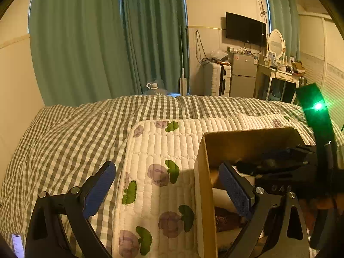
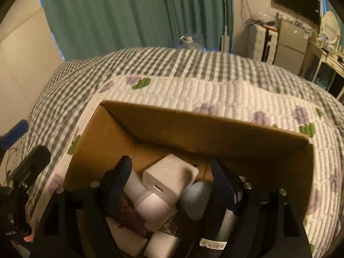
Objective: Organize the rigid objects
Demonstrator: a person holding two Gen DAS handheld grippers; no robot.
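cardboard box (image 2: pixel 103 142): 1 | white charger block (image 2: pixel 169 178): 1 | grey rounded item (image 2: pixel 196 200): 1 | other pale items in box: several, exact count unclear | dark red item (image 2: pixel 126 212): 1 | floral quilted mat (image 1: pixel 154 150): 1 | checked bed cover (image 1: pixel 64 133): 1

The left tongs (image 1: pixel 167 185) had black angular arms, silver round screws at the joints, and 2 fingers faced with blue textured pads (image 1: pixel 236 190). The right tongs (image 2: pixel 172 178) were black likewise, with silver screws and dark pads (image 2: pixel 120 178).
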